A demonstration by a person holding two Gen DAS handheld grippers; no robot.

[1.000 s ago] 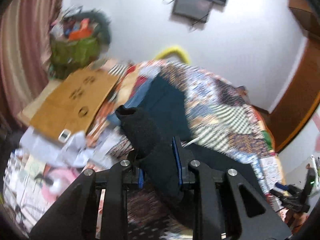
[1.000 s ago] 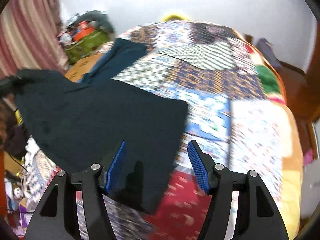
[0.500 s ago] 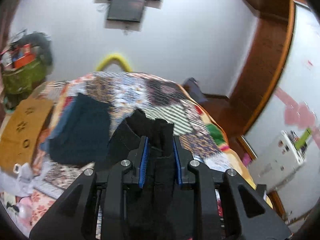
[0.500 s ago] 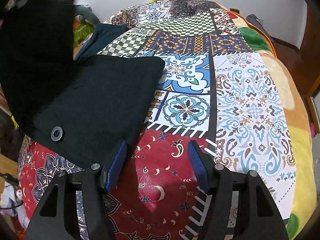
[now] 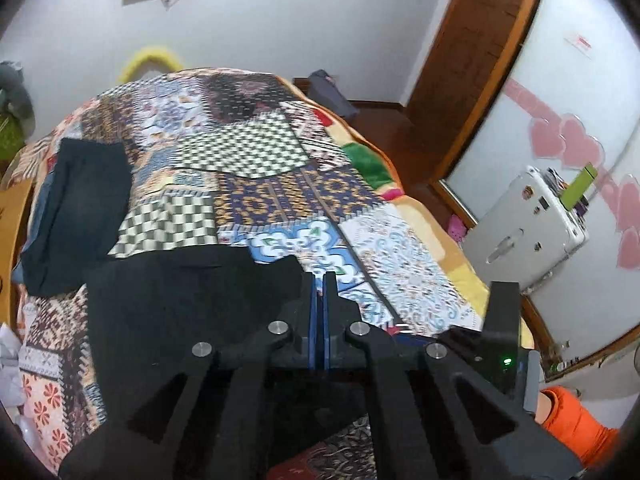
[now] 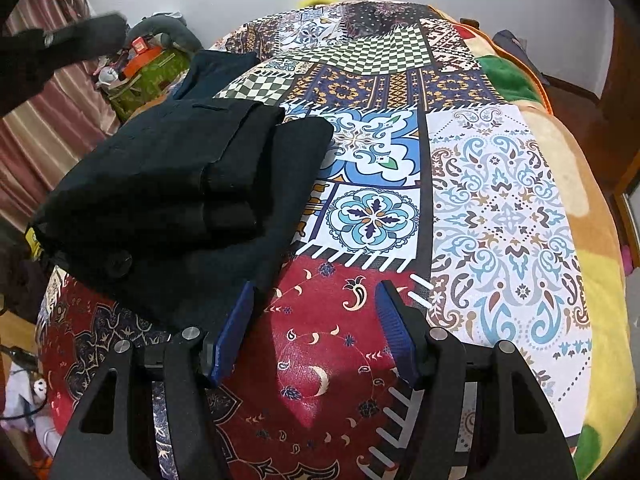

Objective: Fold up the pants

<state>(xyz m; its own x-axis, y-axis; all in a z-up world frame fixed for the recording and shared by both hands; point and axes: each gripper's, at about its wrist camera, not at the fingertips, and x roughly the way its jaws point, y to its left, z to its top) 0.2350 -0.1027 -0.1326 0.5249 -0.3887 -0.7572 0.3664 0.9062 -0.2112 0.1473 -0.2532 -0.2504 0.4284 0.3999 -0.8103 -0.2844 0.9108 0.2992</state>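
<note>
Pants (image 6: 168, 184) lie folded in layers on the bed (image 6: 500, 208), task nearly done; my left jaws (image 5: 319, 280) are pressed together empty, right jaws (image 6: 316, 320) spread.

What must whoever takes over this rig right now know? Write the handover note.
Left claw: shut, nothing visible between its pads, just past the pants' right edge.
Right claw: open and empty over the quilt's red patch, its left finger beside the pants' near corner.
Black pants: lying folded in layers on the quilt's left side, released by both claws.
Dark blue garment: folded, farther back on the left.
Done: the folds look made.
Left: probably square the uneven right edges; perhaps one more fold.
</note>
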